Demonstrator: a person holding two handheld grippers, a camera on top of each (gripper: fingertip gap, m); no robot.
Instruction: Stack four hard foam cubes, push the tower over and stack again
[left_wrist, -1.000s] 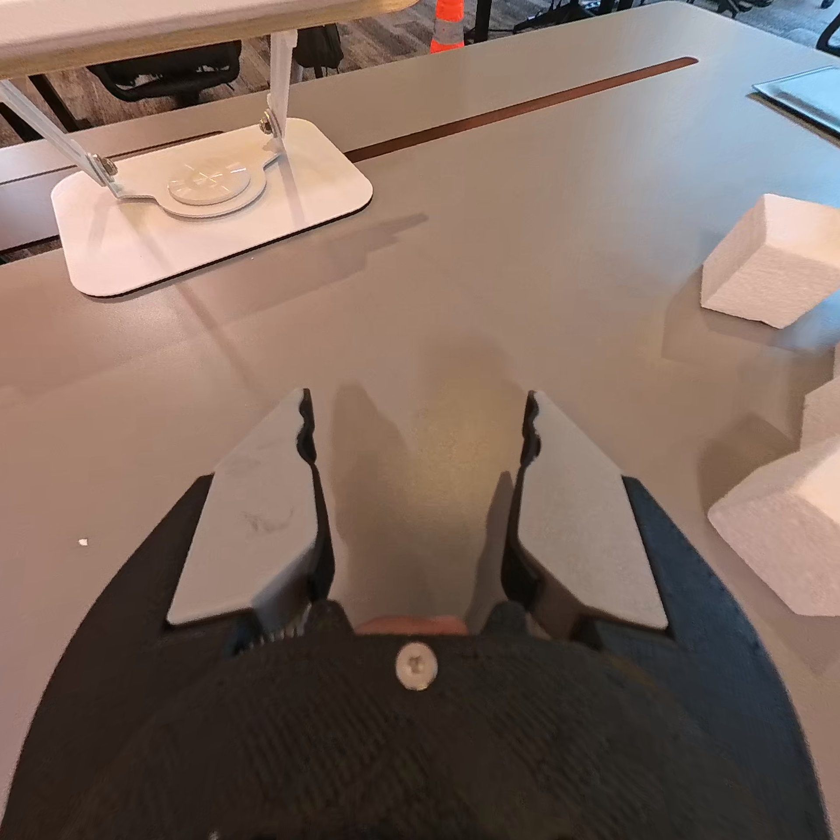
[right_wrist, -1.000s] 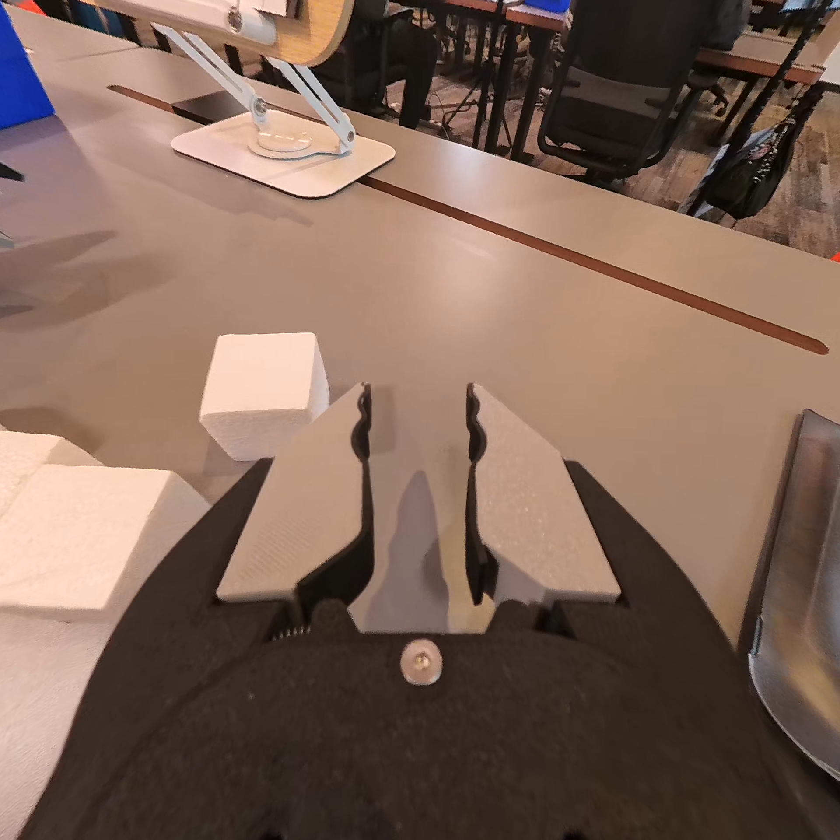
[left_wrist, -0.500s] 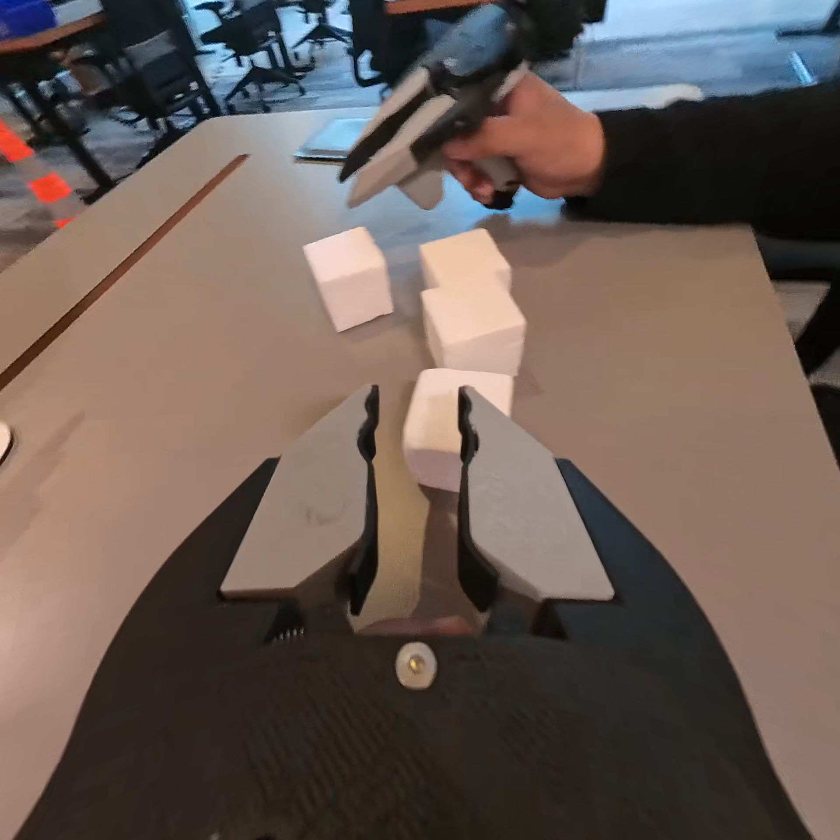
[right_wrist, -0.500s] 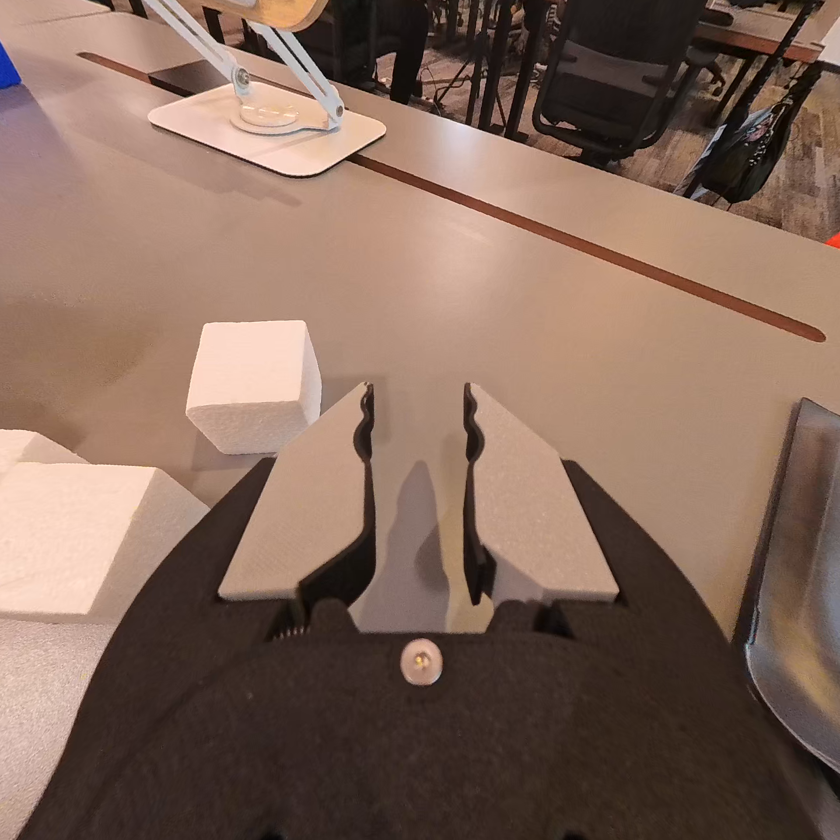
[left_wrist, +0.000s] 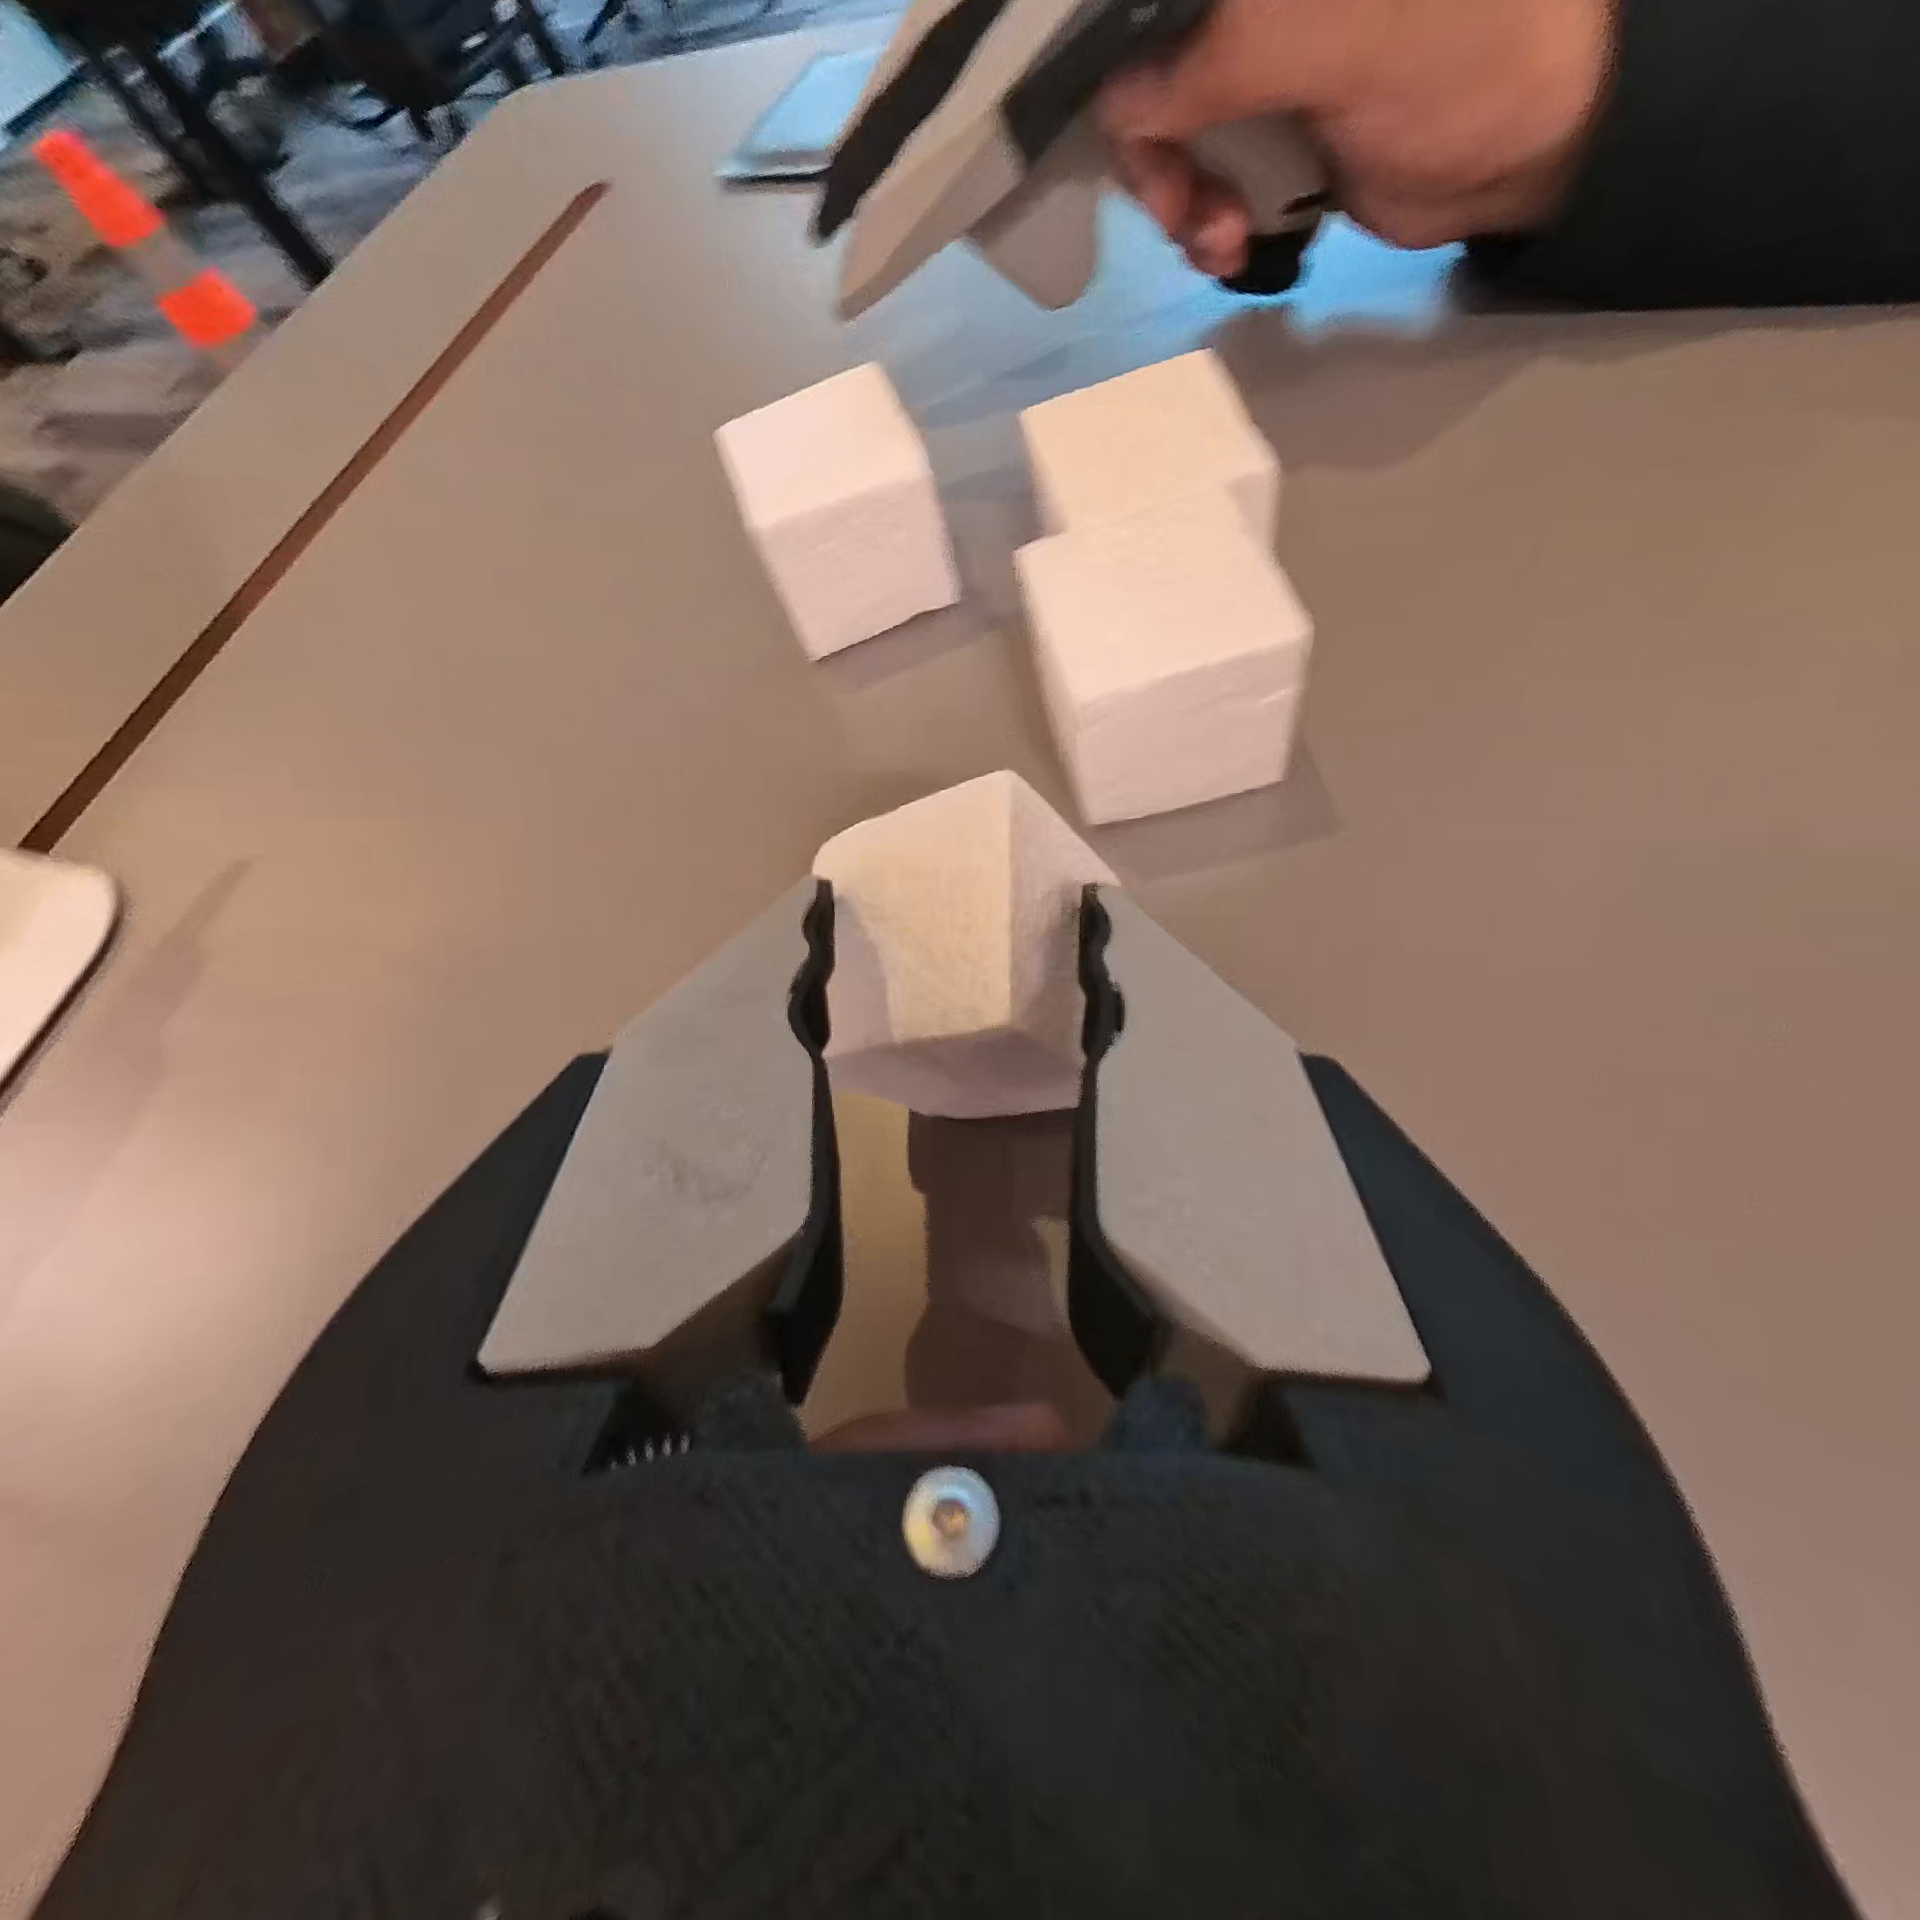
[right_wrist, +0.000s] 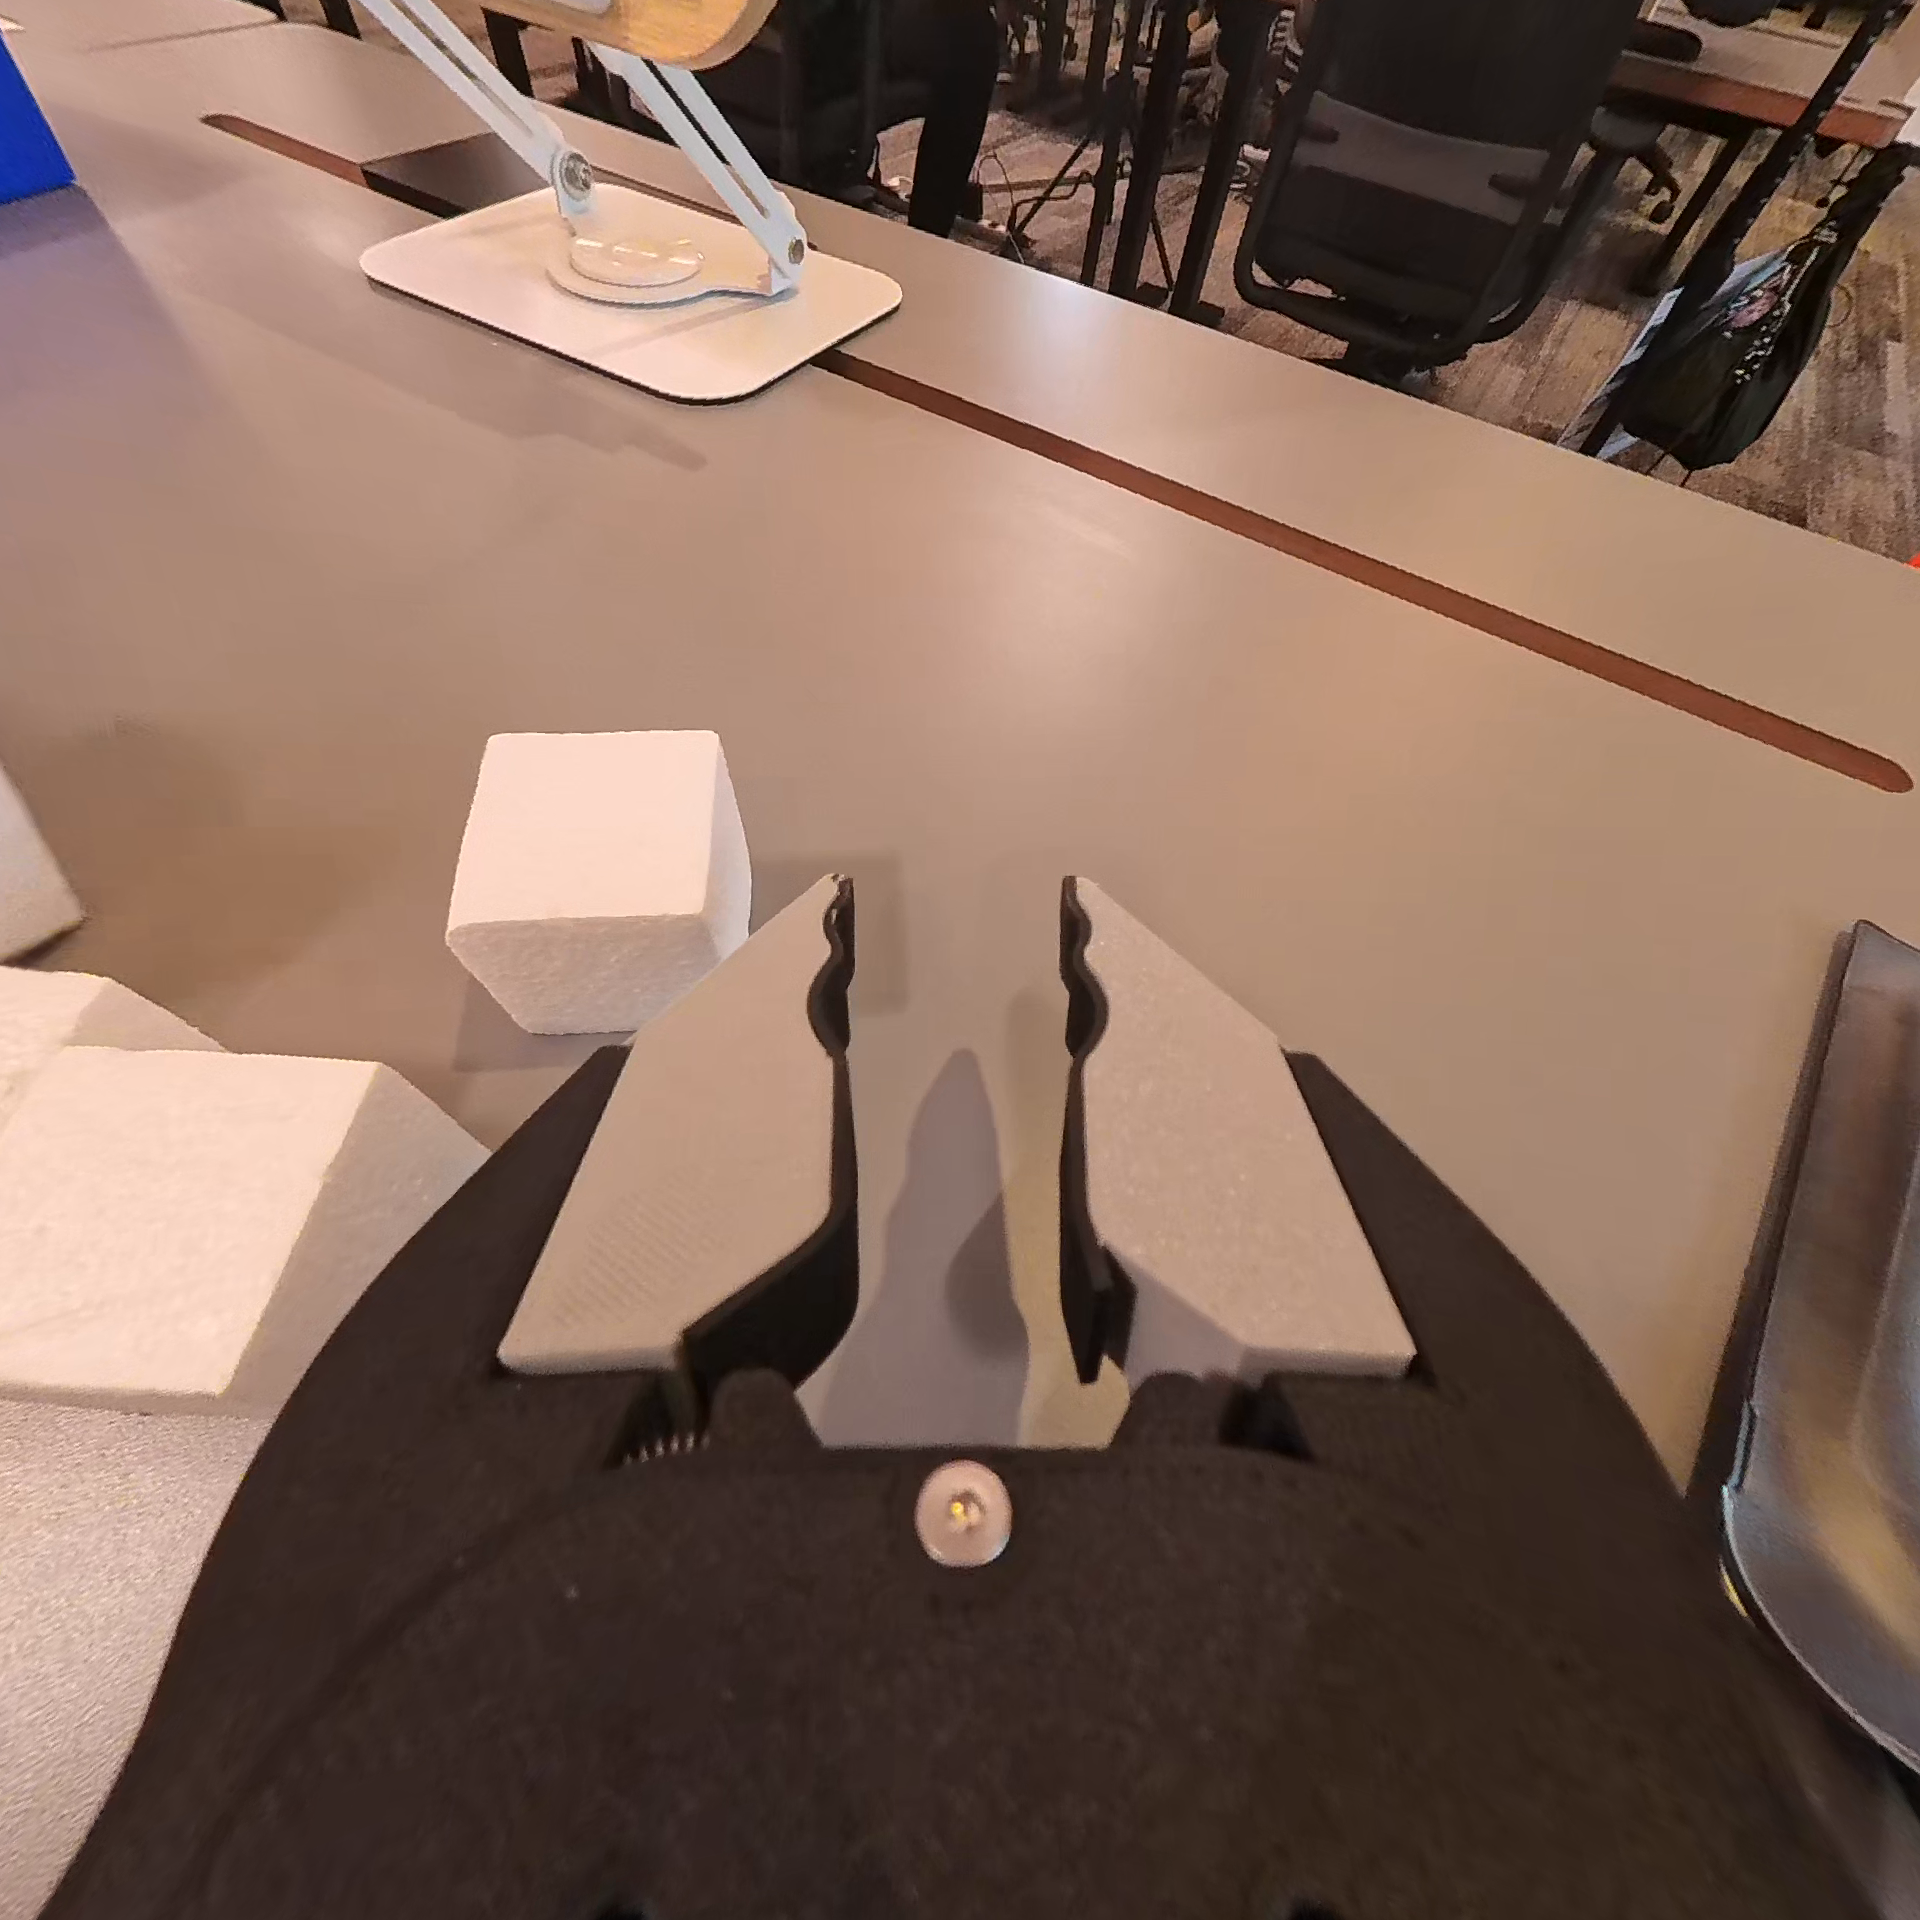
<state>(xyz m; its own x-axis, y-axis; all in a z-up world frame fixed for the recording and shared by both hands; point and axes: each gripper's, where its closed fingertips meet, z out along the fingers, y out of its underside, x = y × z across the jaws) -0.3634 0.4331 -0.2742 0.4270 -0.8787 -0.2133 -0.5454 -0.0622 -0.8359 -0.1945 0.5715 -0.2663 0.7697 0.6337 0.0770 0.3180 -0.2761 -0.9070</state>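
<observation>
The left tool (left_wrist: 951, 971) grips a tilted foam cube (left_wrist: 940, 940), its underside hidden; the right tool (right_wrist: 956, 971) stands narrowly parted, empty, with another cube (right_wrist: 597, 883) at its 10 o'clock.

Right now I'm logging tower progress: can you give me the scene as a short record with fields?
stack: none built
held cube: white hard foam cube, tilted, clamped between left gripper jaws
loose cubes: three white foam cubes on the grey table, none stacked; far-left one stands apart
right gripper: jaws apart, empty, beside that cube
</observation>
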